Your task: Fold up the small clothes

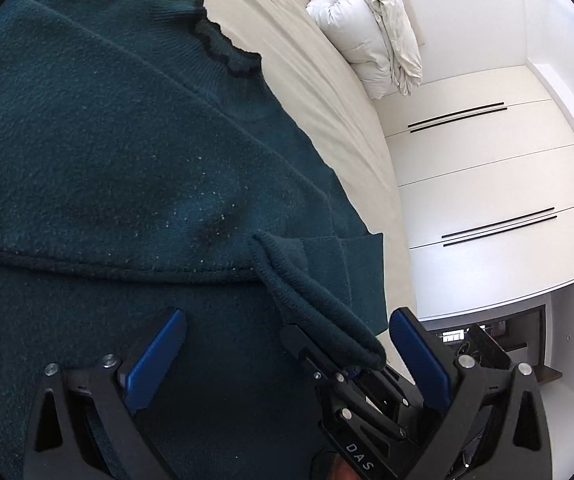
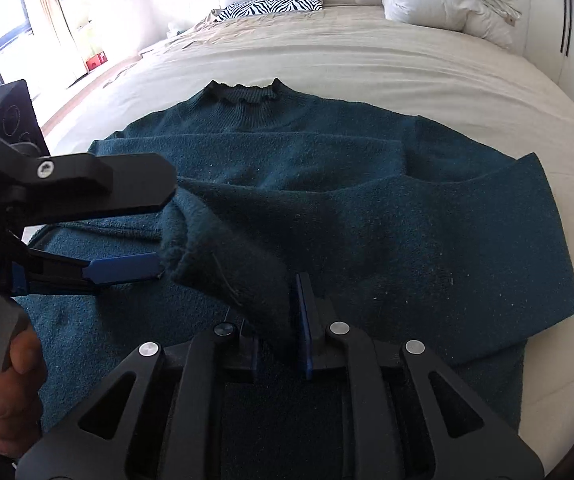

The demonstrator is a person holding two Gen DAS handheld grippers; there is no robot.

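A dark teal sweater (image 1: 99, 128) lies flat on a cream bed, its frilled collar (image 1: 227, 48) pointing away; it also shows in the right wrist view (image 2: 427, 240). My right gripper (image 2: 283, 320) is shut on the sleeve cuff (image 2: 231, 268) and holds it just above the sweater's body. In the left wrist view the right gripper (image 1: 351, 364) enters from the lower right with the cuff (image 1: 311, 296) in it. My left gripper (image 1: 287, 352) is open, its blue pads either side of the cuff. It appears in the right wrist view (image 2: 143, 232) at the left.
The cream bed sheet (image 2: 367, 56) spreads around the sweater. A white folded duvet (image 1: 371, 36) lies near the headboard, beside a zebra-print pillow (image 2: 275, 5). White wardrobe doors (image 1: 487, 168) stand beside the bed. A window (image 2: 3, 20) is at the far left.
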